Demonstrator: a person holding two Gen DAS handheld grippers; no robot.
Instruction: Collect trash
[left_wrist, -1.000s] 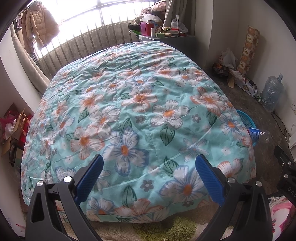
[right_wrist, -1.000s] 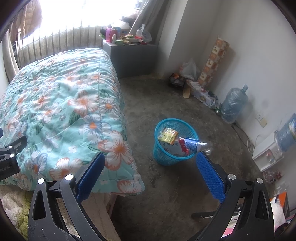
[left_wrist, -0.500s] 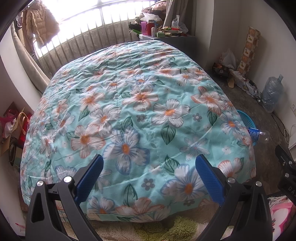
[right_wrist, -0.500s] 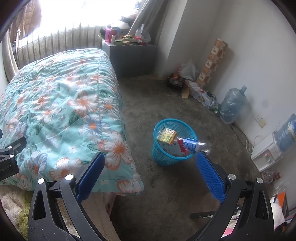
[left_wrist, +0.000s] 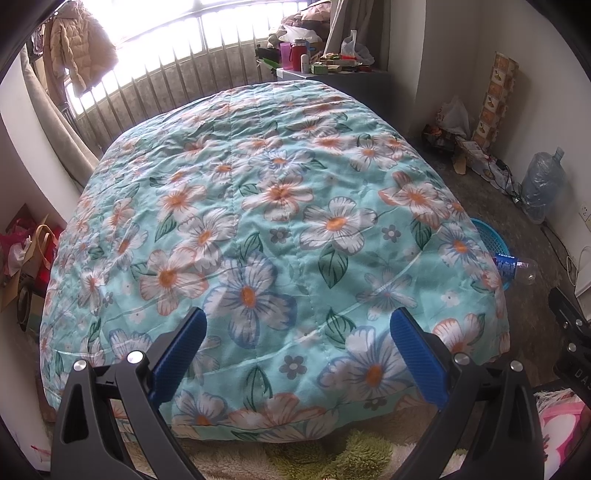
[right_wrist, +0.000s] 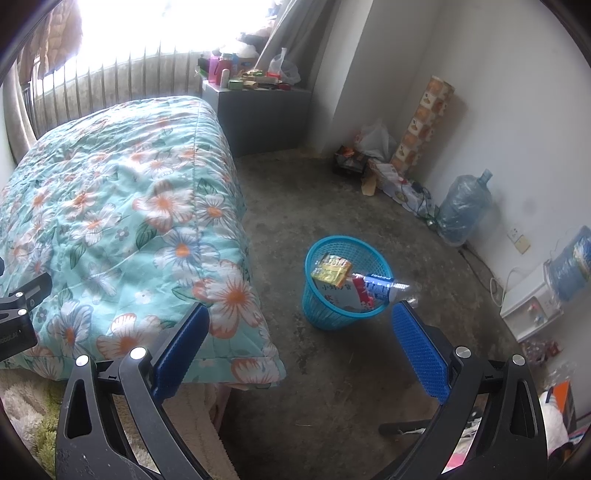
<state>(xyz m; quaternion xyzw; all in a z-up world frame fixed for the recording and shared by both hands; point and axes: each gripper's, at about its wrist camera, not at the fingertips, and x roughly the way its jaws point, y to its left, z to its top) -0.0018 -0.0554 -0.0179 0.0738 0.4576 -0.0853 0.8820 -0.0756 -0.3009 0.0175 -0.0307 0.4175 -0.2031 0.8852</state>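
Both tongs empty: left gripper (left_wrist: 297, 341) spread wide over the floral quilt (left_wrist: 266, 221), touching nothing; right gripper (right_wrist: 300, 334) equally wide, hanging above the floor (right_wrist: 332, 369), clear of everything; blue basket (right_wrist: 345, 291) stands on the floor just beside the bed, already holding a yellow packet (right_wrist: 330, 271), a carton and a bottle (right_wrist: 384, 286) poking over the rim; looks like between pickups or near done; next move: spot remaining trash, none obvious on the quilt.

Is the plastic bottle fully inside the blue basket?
No. The bottle lies tilted across the basket rim, cap end sticking out past the edge.
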